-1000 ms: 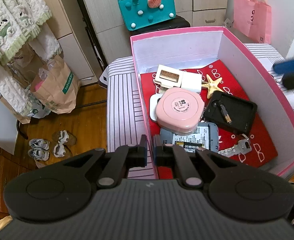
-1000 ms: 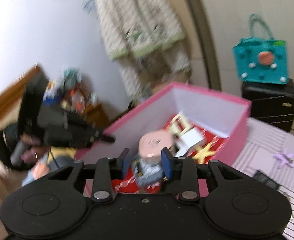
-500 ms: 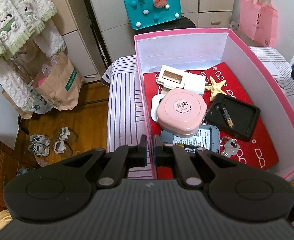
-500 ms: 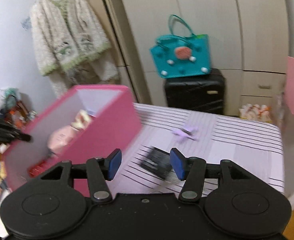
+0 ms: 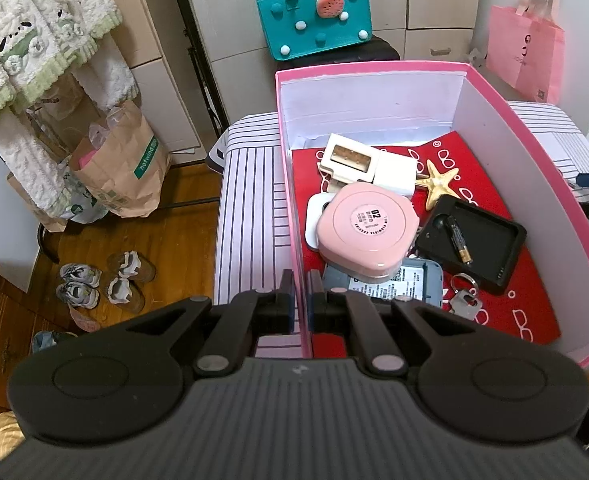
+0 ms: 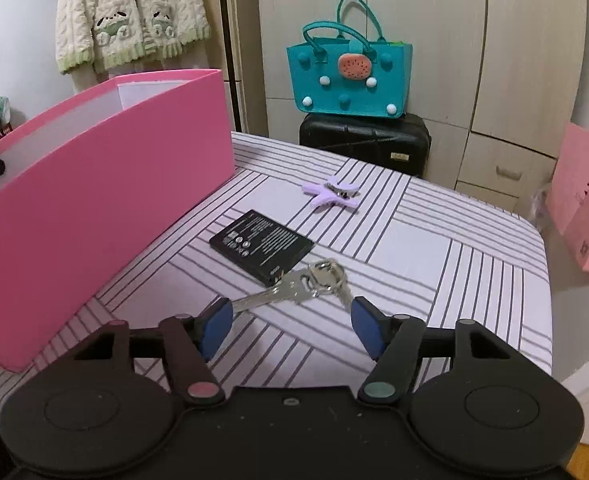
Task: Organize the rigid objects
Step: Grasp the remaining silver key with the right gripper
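A pink box [image 5: 534,152] stands on the striped table [image 6: 474,280]; my left gripper [image 5: 301,304] is shut on its near wall. Inside lie a pink round case [image 5: 368,232], a black tray [image 5: 490,252] with a small battery, a starfish [image 5: 438,186], a white adapter [image 5: 366,166], a hard drive [image 5: 398,286] and keys [image 5: 462,302]. To the right of the box [image 6: 94,200], my right gripper [image 6: 290,326] hangs just short of a bunch of keys [image 6: 294,288], its jaws opening with nothing between them. Beyond lie a flat black battery [image 6: 260,246] and a purple clip [image 6: 330,194].
A teal bag [image 6: 348,76] sits on a black suitcase [image 6: 364,140] behind the table. A pink bag [image 6: 582,200] hangs at the right. Left of the table are a paper bag [image 5: 122,160], shoes [image 5: 102,280] on the wooden floor, and a hanging cardigan [image 5: 34,40].
My right gripper swung from over the box to the table on its right, sank toward the keys, and its jaws widened. My left gripper kept its hold on the box wall.
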A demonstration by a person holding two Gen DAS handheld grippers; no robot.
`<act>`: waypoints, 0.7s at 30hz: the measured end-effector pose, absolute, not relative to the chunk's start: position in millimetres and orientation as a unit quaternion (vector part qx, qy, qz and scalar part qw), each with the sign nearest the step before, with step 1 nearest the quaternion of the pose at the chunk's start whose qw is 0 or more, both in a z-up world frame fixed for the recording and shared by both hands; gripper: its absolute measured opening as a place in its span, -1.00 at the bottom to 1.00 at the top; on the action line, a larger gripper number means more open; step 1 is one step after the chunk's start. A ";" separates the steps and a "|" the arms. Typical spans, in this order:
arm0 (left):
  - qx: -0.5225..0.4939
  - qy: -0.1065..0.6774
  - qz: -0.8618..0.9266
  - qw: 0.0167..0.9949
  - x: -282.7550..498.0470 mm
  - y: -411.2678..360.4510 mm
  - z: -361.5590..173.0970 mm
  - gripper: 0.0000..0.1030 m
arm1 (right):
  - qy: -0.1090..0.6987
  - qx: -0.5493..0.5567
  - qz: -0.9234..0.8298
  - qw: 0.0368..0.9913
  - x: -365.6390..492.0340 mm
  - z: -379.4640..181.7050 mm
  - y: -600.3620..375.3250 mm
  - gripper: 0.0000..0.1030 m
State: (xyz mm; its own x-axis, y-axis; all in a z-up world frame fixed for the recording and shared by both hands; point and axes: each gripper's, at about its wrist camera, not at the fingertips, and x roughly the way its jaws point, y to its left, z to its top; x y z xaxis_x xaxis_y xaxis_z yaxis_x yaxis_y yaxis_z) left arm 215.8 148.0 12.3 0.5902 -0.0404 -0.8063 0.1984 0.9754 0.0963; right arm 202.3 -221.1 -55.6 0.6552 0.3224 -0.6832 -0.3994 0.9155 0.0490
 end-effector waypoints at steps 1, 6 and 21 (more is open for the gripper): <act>0.090 0.448 -0.067 0.887 215.9 147.7 12.3 -0.91 | 0.366 -0.054 0.197 0.908 205.2 -56.4 -221.2 0.37; 0.093 0.449 -0.067 0.886 216.5 148.5 12.7 -0.91 | 0.380 -0.035 0.190 0.905 224.2 -63.4 -225.1 0.36; 0.116 0.476 -0.080 0.868 236.9 143.4 13.7 -0.91 | 0.391 -0.003 0.191 0.900 245.2 -60.0 -226.8 -0.82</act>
State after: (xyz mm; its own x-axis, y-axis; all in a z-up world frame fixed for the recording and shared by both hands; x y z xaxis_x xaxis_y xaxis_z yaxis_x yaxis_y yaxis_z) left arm 236.9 143.4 13.7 0.5338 -0.0279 -0.8452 0.2492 0.9603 0.1256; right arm 245.2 -226.8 -60.0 0.6207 0.3411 -0.7060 -0.3462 0.9271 0.1435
